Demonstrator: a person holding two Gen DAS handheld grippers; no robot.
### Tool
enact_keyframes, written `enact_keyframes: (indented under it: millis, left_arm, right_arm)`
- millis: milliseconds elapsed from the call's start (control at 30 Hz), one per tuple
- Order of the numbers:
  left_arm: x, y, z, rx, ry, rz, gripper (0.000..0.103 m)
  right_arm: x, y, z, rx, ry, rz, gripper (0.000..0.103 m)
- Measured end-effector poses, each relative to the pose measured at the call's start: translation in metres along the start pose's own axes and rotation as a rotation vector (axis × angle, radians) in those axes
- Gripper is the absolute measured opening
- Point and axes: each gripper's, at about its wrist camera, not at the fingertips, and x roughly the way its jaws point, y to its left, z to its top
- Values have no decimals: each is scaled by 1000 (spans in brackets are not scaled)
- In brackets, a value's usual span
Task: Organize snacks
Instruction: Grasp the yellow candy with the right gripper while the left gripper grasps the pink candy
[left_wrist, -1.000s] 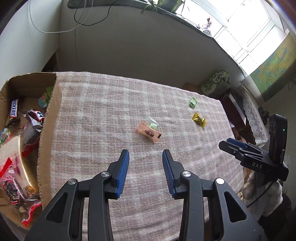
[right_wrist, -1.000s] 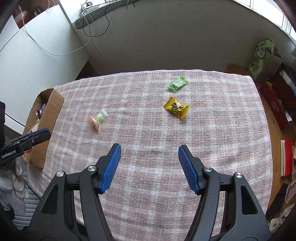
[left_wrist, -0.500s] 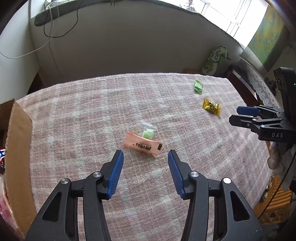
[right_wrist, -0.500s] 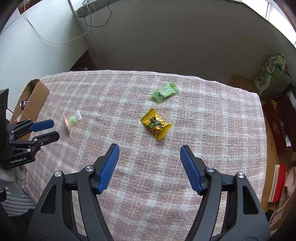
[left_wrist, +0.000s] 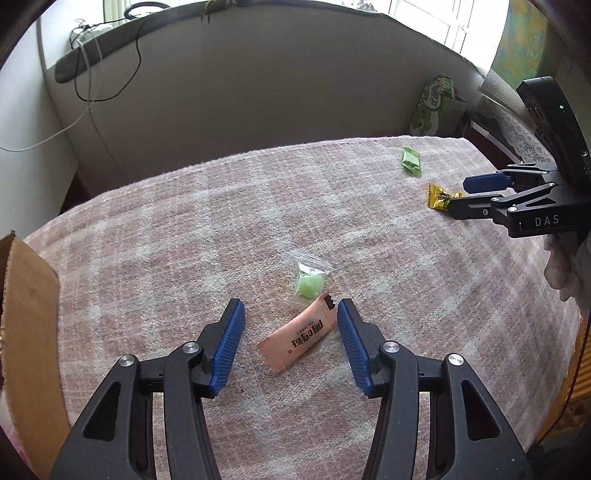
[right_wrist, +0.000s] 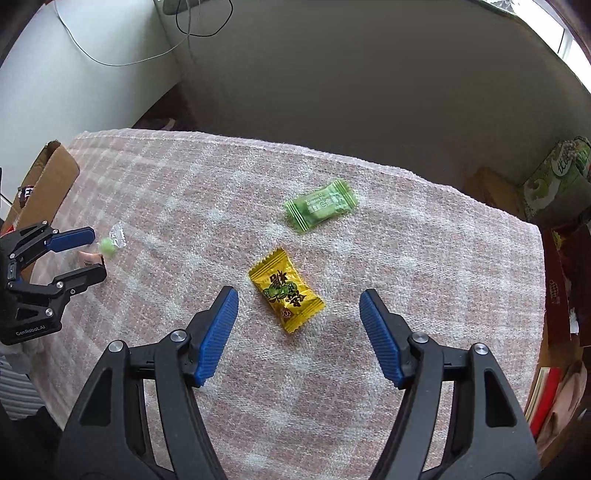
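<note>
The left gripper (left_wrist: 290, 314) hangs over the pink-and-white checked woven cloth (left_wrist: 184, 229) with its blue-padded jaws apart; they have just been opening, and the flat peach-pink snack sachet with dark print (left_wrist: 301, 338) lies between them, its notched end very close to the right-hand pad, though contact cannot be made out. Overlapping that sachet's far end is a small clear plastic packet holding a round pale-green sweet (left_wrist: 309, 282). The right gripper (right_wrist: 299, 293) also stands spread, nothing pressed by its pads, and the shiny yellow foil candy wrapper with a green figure (right_wrist: 286, 291) lies on the cloth between the tips. Just beyond it sits a green striped translucent candy wrapper (right_wrist: 320, 207); its lettering is too blurred to read. The brown cardboard box (right_wrist: 51, 177) is cut off at the left edge of both views, its contents barely visible. In the left wrist view the other tool's lower finger covers part of the yellow wrapper.
</note>
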Motion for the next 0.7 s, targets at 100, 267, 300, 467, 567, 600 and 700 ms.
enact_keyframes:
  millis: [100,267,300,467,567,600,700]
  left_arm:
    - [-2,-1,-6,-11,-29,-7,48]
    - [-7,-4,-14,21,-49,-7,29]
    - [-7,-5,-13,31,-48,-9,26]
    - [-10,-8,-15,41,-62,-20,19]
    - [-12,-12,-18,44,-67,-40,7]
    - [-12,-16,-18,54,-65,-41,7]
    - [-11,-24,-20,78,-66,-48,6]
  right_arm:
    - [5,5,4,-22,1,-7,71]
    - [14,8,5,-30,13,-4,71]
    - [16,8,5,-31,16,-5,71]
    - [15,9,3,-27,10,-17,61]
    - [13,9,2,-27,2,-20,40]
    - [12,8,2,-25,2,-19,34]
    - [10,6,2,-27,7,-19,28]
